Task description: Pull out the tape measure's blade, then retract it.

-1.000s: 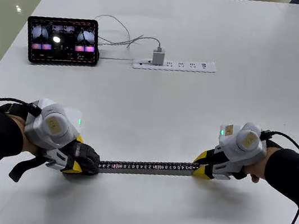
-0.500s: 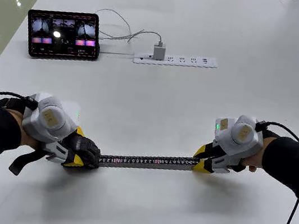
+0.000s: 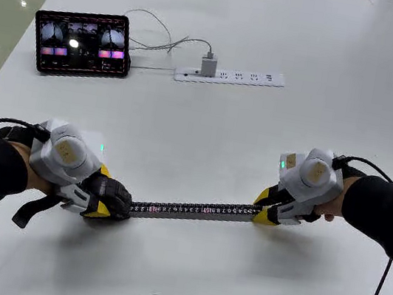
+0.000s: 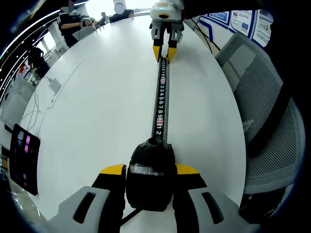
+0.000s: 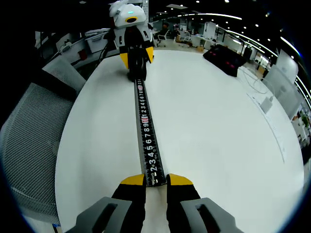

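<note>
Black tape measure case (image 3: 110, 197), numbered blade (image 3: 194, 210) extended straight (numbers up), near front of table (image 3: 259, 127)

On the smooth, faintly shiny white bench (image 3: 205, 141), the tape measure's case (image 4: 149, 177) is looking like matt black plastic, its blade (image 4: 161, 97) smooth and dark.

Prob. open-plan office/lab: desk rows (image 5: 197, 38) under strip lights (image 5: 219, 16) well beyond the left gripper (image 5: 136, 60). A mesh office chair (image 4: 272, 97) stands off to the side of the right gripper (image 4: 164, 52).
</note>
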Demonstrator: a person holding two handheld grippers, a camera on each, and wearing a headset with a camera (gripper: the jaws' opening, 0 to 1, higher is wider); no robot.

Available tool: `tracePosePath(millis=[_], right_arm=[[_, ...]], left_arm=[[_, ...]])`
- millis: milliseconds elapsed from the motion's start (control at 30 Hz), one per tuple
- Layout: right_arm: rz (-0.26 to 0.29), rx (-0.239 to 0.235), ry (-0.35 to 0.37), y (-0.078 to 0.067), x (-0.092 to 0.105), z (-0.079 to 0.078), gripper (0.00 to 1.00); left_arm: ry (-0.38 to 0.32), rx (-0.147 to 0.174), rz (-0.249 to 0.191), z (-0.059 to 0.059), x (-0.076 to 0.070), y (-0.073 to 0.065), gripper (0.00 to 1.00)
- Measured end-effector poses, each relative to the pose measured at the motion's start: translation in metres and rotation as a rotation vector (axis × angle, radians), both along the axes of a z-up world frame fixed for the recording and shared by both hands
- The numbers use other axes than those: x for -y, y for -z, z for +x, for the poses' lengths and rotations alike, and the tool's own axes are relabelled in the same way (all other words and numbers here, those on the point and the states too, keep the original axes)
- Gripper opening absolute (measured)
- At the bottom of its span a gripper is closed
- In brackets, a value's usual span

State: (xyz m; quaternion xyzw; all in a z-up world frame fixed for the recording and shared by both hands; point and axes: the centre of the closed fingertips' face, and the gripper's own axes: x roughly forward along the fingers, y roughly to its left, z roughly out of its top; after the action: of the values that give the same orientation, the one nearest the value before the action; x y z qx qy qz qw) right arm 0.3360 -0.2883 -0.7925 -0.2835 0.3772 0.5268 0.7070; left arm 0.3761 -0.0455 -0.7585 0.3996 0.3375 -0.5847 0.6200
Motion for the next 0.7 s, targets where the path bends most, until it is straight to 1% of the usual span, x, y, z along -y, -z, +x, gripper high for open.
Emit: tracePosePath(millis=[100, 300, 333, 400, 467, 500, 600, 633, 700], right_arm=[[-0.006, 0.002, -0.005, 0.000, 0.000, 0.000, 0.12], [-0.011, 0.001, -0.007, -0.002, 0.000, 0.000, 0.13], [-0.008, -0.002, -0.005, -0.004, 0.000, -0.001, 0.14], [-0.012, -0.002, -0.004, -0.005, 0.000, 0.000, 0.17], [-0.013, -0.006, -0.005, -0.008, 0.000, -0.002, 0.19], [-0.014, -0.009, -0.002, -0.009, 0.000, -0.002, 0.20], [-0.014, -0.006, 0.003, -0.010, 0.001, -0.001, 0.22], [-0.014, -0.005, 0.007, -0.011, 0.001, -0.001, 0.23], [-0.015, -0.004, 0.015, -0.010, 0.002, 0.000, 0.25]], left_arm=[[-0.001, -0.002, -0.001, 0.000, 0.000, -0.001, 0.32], [0.000, -0.020, -0.016, -0.003, 0.001, -0.006, 0.33], [-0.004, -0.024, -0.026, -0.003, 0.002, -0.008, 0.33], [-0.007, -0.022, -0.024, -0.003, 0.003, -0.009, 0.35], [-0.007, -0.024, -0.023, -0.003, 0.004, -0.010, 0.38], [-0.013, -0.031, -0.026, -0.003, 0.004, -0.010, 0.41], [-0.054, -0.074, -0.062, -0.006, 0.009, -0.014, 0.50], [-0.067, -0.082, -0.070, -0.006, 0.010, -0.016, 0.52], [-0.078, -0.088, -0.074, -0.005, 0.010, -0.017, 0.56]])
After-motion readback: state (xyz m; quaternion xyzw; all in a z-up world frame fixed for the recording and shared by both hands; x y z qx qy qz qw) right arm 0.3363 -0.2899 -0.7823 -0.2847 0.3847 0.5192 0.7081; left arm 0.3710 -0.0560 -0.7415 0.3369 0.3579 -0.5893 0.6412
